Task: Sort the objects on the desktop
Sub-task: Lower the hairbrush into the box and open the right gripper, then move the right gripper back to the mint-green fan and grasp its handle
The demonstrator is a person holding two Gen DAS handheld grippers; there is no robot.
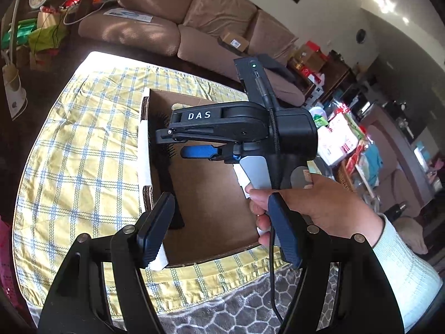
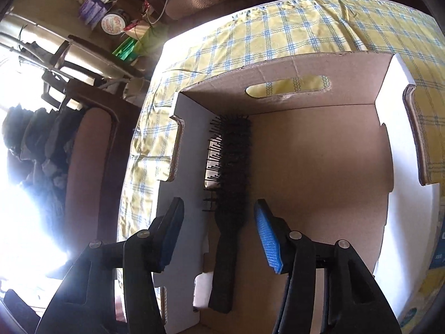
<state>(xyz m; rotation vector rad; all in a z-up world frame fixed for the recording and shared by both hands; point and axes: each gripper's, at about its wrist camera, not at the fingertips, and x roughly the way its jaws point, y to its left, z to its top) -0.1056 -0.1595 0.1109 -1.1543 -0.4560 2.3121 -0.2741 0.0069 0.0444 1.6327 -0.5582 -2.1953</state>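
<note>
Brush (image 2: 232,194) lies flat in box (image 2: 319,167), along its left wall, both grippers spread, holding nothing.
Long axis runs w/ right-wrist view: bristle head far, toward handle-slot wall, handle near. R gripper (image 2: 219,233) hangs over it, handle seen between the fingers, no contact. L gripper (image 1: 222,231) sits at near box edge, well apart from brush.
</note>
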